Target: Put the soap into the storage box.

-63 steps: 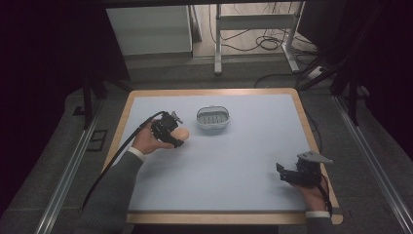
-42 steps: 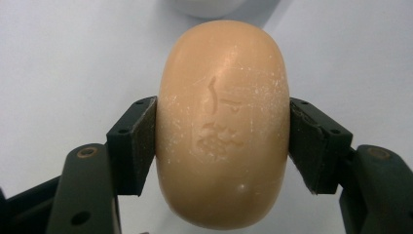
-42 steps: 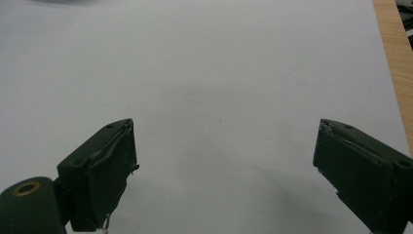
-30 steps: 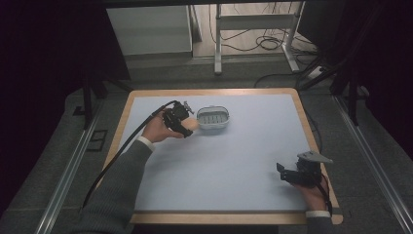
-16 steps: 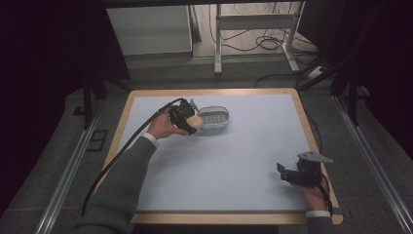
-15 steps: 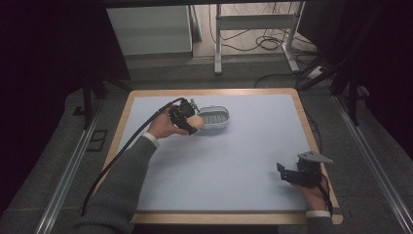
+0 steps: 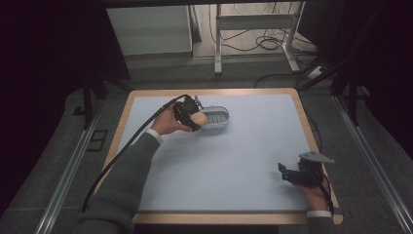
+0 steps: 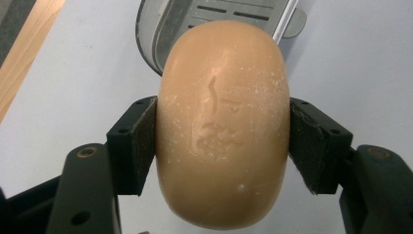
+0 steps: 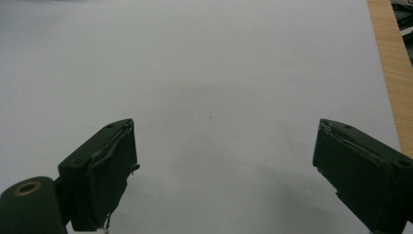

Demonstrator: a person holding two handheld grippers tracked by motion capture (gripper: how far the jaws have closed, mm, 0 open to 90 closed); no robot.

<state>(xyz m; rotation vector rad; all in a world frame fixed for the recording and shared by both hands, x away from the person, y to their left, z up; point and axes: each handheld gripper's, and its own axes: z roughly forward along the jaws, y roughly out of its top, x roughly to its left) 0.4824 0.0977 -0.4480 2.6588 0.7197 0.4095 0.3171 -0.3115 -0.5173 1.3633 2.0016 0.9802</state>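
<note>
soap bars: 1, tan oval [image 8: 221, 126] | soap dishes: 1, grey, slotted [image 7: 214, 117] | grippers: 2, left [image 7: 191, 115] and right [image 7: 288, 173] | tables: 1 [image 7: 243, 161] | floor cables beyond: several, count unclear

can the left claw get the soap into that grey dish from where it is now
Probably yes. The left claw is shut on the soap and sits right at the near rim of the dish. The slotted tray inside looks bare, and nothing stands between soap and dish. The right claw is far off.
</note>
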